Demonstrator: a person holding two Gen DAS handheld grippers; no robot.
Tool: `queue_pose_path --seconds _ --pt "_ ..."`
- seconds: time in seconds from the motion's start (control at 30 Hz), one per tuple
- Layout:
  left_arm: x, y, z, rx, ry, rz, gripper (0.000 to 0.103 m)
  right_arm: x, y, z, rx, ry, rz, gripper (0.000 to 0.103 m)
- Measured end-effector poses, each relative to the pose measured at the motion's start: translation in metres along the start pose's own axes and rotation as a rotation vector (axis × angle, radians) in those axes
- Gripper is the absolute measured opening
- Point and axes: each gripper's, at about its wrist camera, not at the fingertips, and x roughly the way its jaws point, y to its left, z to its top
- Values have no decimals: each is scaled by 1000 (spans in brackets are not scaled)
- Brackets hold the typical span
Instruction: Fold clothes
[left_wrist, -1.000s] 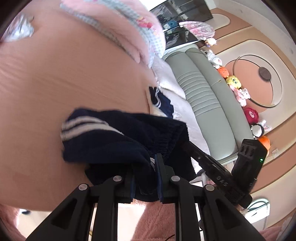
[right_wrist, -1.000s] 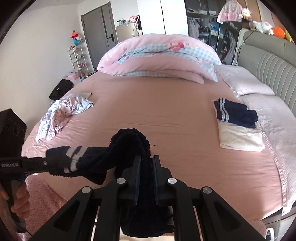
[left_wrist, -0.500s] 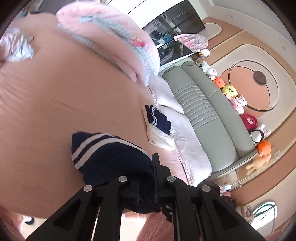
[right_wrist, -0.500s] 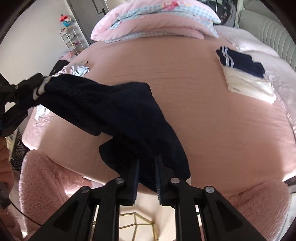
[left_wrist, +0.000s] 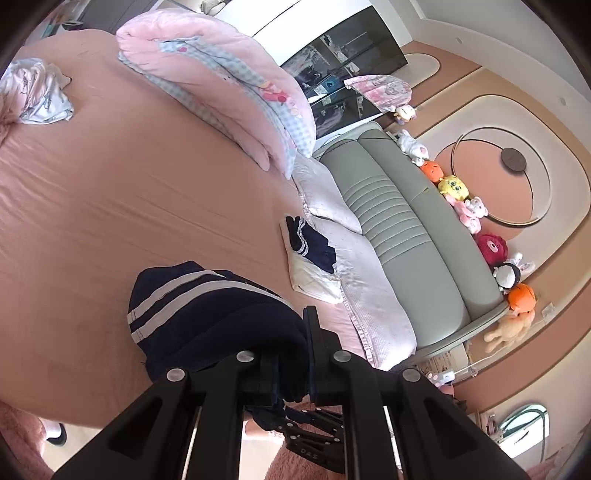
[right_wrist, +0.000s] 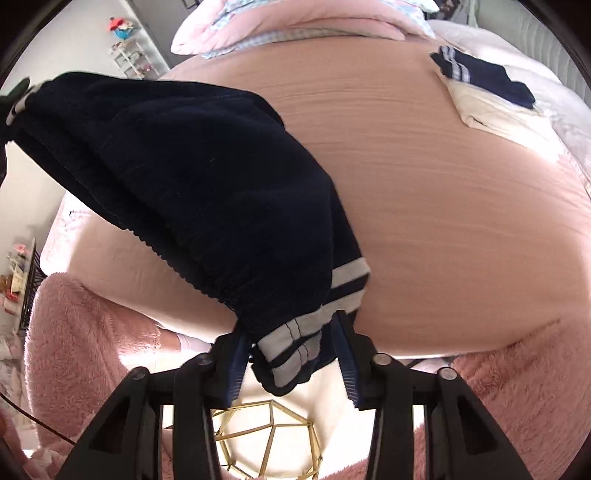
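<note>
Left gripper: matte black plastic fingers, round silver screws behind them.
Right gripper: black fingers, ribbed blue pads, silver screws behind.

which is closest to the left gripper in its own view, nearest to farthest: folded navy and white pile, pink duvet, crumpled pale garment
1. Folded navy and white pile, just ahead of the left gripper, right of centre.
2. Pink duvet, farther up the bed.
3. Crumpled pale garment, far left edge.

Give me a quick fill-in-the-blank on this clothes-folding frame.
The navy garment carries two ____ stripes. The left gripper is ____ on it. The right gripper has its jaws ____ around the striped hem. The folded pile lies on a ____ bedsheet.
Missing: white; shut; open; pink.
</note>
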Motion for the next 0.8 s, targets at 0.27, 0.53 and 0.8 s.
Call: queue_pose_path --seconds 0.27,0.53,0.8 --pt "-21 9 10 2 -69 -3 9 -51 -1 42 -33 -168 -73 18" --pt "54 60 47 -91 68 91 9 -95 -3 95 -85 -326 -77 17" --pt "-13 -58 149 239 -181 -22 9 -129 0 135 -84 -458 -50 17"
